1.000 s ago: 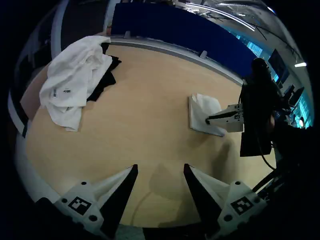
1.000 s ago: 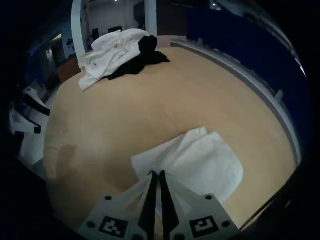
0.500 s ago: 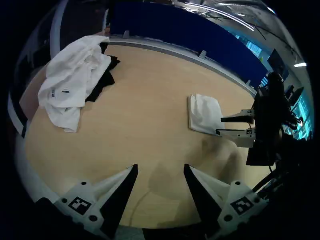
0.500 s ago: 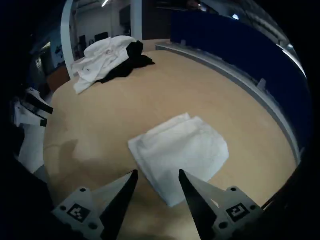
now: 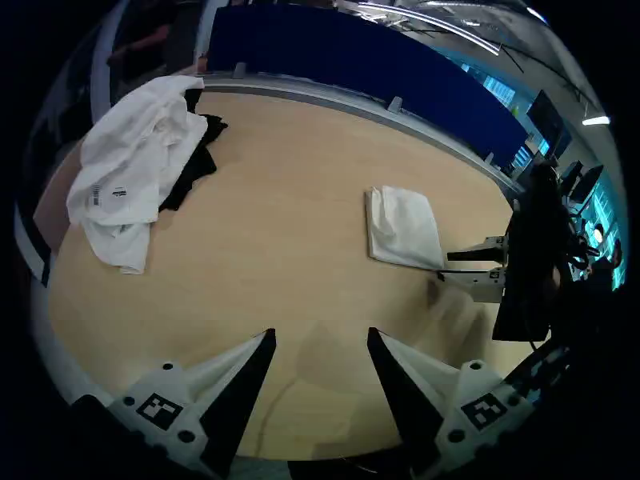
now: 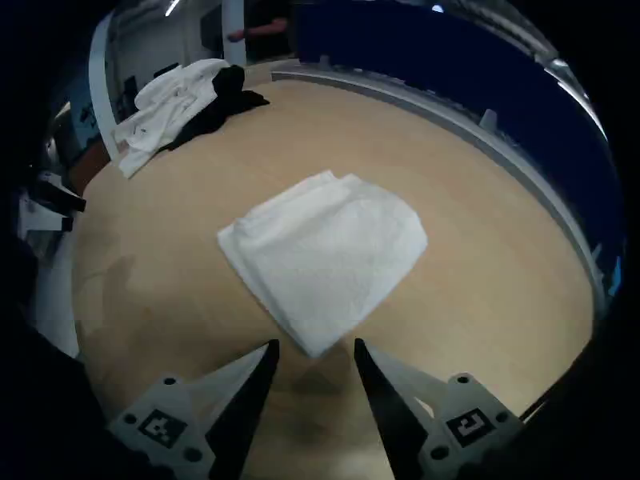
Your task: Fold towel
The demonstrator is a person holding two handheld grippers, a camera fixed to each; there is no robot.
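Nothing readable is showing; a small tag (image 5: 105, 192) is sitting on the white cloth pile (image 5: 140, 140) at ten o'clock, its print too blurred.

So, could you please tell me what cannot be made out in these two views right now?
Black garment: left gripper view, mostly buried under the crumpled white cloth; type unclear.
Folded white terry towel: right gripper view, its top layer hides how many layers lie beneath.
Person beyond the wooden table: right gripper view, cut off by the top edge.
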